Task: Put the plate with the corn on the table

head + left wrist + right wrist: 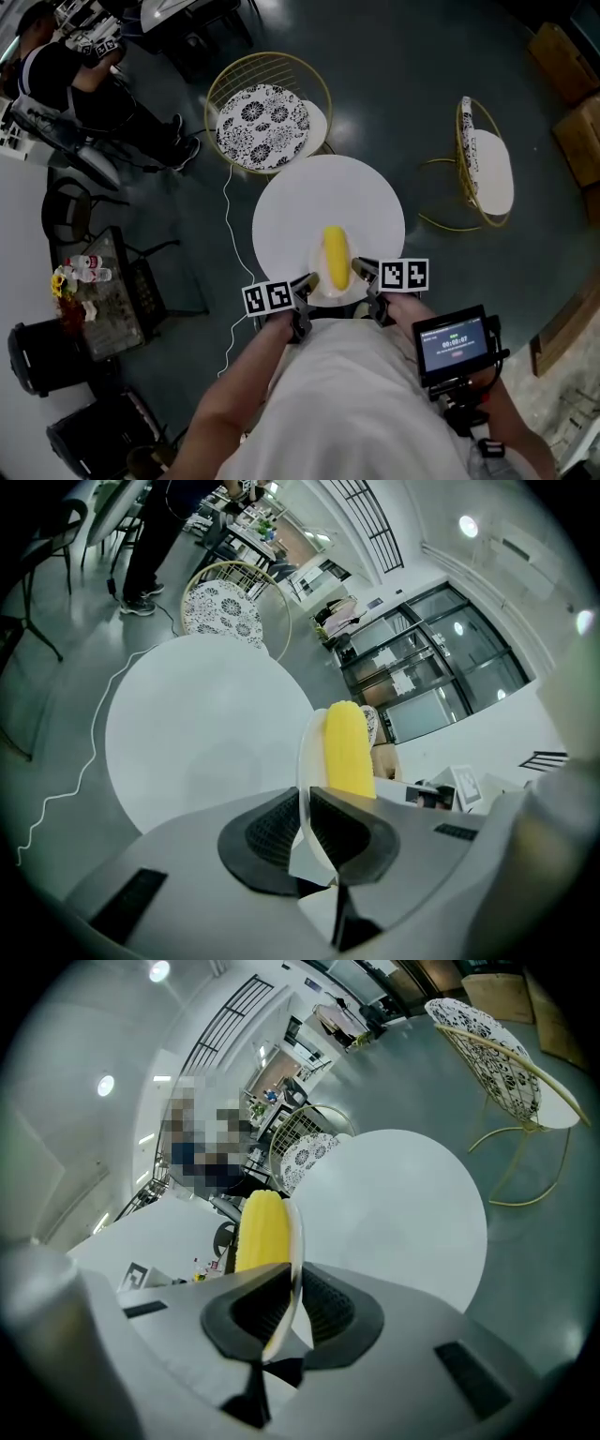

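A small white plate [320,292] carries a yellow corn cob [336,257] at the near edge of the round white table [309,202]. My left gripper [305,286] is shut on the plate's left rim and my right gripper [367,278] is shut on its right rim. In the left gripper view the plate [306,761] stands edge-on between the dark pads, with the corn [348,750] beyond. In the right gripper view the plate rim [294,1255] sits between the pads, the corn [261,1232] to its left. I cannot tell whether the plate touches the tabletop.
Behind the table stands a gold wire chair [267,108] with a patterned cushion; another gold chair [485,159] stands to the right. A white cable [228,272] trails on the floor at the left. A person [80,80] sits at the far left near dark chairs and a side table [98,295].
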A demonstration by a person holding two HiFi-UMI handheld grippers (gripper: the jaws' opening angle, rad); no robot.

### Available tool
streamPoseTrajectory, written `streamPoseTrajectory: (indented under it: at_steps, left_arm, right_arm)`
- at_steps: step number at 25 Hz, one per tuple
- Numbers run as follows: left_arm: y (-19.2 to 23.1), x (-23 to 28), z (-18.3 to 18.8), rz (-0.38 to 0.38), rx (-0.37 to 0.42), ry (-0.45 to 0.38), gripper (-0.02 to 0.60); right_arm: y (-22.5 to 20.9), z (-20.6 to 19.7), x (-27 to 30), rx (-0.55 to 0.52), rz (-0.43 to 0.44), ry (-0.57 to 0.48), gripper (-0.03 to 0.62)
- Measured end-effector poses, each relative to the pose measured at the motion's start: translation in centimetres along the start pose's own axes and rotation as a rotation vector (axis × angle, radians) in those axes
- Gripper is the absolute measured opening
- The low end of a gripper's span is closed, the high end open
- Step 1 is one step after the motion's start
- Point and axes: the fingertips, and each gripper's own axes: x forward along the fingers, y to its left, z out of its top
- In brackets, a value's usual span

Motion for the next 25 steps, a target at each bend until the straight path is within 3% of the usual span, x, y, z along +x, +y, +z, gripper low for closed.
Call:
streamPoseTrajectory:
  at_steps: [5, 10, 25]
  left_arm:
    - [0.7, 0.2, 1.1, -0.002, -0.006, 0.009, 0.041]
    - [4.7, 1.4, 3.8, 0.01, -0.012, 0.023, 0.041]
    - [4.8, 1.5, 5.1, 0.023, 0.015, 0.063, 0.041]
  right_arm:
    - [0.0, 0.7, 1.0, 0.005, -0.013, 0.006, 0.043]
    - [-0.8, 1.6, 5.8, 0.013, -0.025, 0.027, 0.043]
    - [-0.8, 2.6, 6.5, 0.024, -0.071, 0.041, 0.043]
